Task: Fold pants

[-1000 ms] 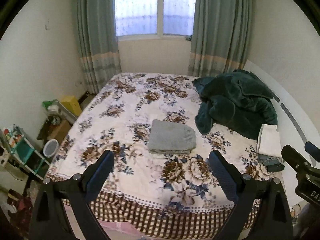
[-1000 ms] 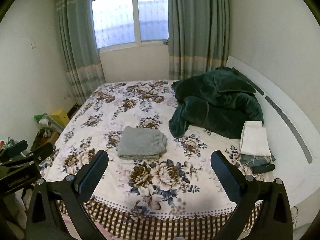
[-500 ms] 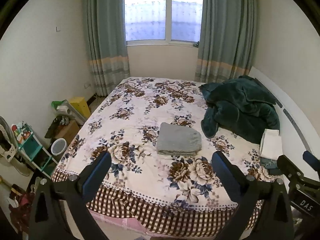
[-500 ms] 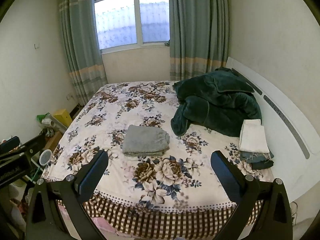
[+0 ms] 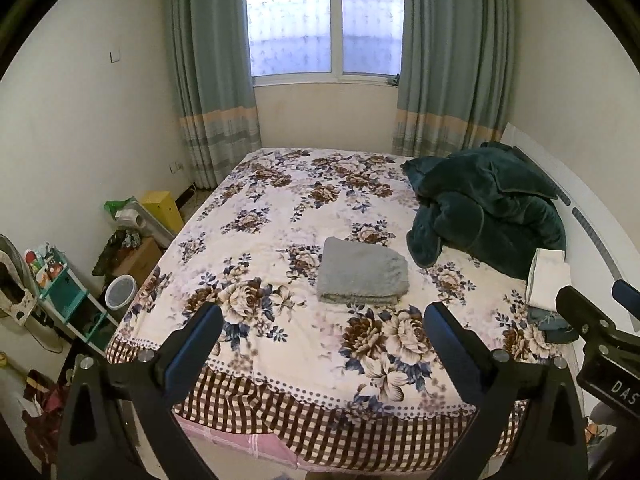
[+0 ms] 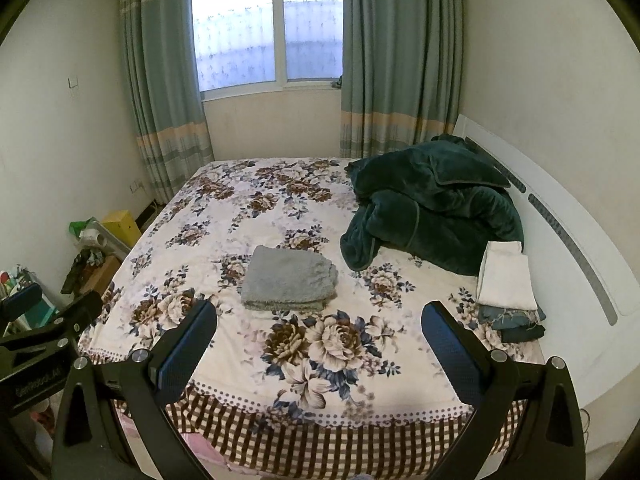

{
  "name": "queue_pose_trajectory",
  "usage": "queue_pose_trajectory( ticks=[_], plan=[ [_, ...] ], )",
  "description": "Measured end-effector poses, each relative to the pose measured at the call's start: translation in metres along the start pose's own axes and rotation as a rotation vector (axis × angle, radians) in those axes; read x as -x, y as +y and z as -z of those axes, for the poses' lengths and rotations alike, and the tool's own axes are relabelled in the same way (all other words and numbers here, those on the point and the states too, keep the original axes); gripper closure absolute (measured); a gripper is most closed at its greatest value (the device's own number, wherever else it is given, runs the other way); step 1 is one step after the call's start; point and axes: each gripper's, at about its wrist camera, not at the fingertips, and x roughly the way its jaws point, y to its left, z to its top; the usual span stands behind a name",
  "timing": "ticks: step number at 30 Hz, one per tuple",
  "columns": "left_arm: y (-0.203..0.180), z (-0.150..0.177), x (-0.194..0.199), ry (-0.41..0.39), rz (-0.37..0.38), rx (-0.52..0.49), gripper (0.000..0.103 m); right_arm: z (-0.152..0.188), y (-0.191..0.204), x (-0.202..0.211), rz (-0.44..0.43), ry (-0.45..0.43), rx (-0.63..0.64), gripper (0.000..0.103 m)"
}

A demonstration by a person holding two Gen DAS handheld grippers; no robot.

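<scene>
Pants [image 5: 362, 272] folded mid-bed [image 5: 280, 208]; both hand-held grippers [image 5: 322, 338] [image 6: 318, 336] spread wide, off bed edge

Folded grey fleece pants [image 5: 362, 274] [image 6: 289, 279] lie mid-bed on floral bedspread [image 5: 280, 216]. Crumpled dark green plush blanket [image 5: 486, 206] right of them, against white headboard [image 6: 560, 216]. Stack of folded white and dark cloths [image 6: 507, 286] before blanket. Window [image 5: 324, 20] behind bed. Yellow box [image 5: 162, 210] on floor, left.
</scene>
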Motion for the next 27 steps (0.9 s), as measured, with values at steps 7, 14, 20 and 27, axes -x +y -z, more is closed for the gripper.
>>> queue_pose_trajectory(
  ticks=[7,14,20,27],
  plan=[
    [0.0001,-0.0015,-0.0004,0.000,-0.003,-0.006,0.000,0.0022,0.0014,-0.0070,0.001,0.007,0.011,0.000],
    [0.0001,-0.0037,-0.0031,0.005,0.001,-0.010,0.000,0.0014,0.0003,-0.0081,-0.003,0.008,0.014,0.000],
    [0.0003,-0.0040,-0.0031,0.004,0.002,-0.011,0.000,0.0022,0.0013,-0.0086,-0.006,0.009,0.012,0.000],
    [0.0003,-0.0055,-0.0049,0.003,0.005,-0.013,0.000,0.0035,0.0042,-0.0087,-0.006,0.008,0.013,0.000]
  ],
)
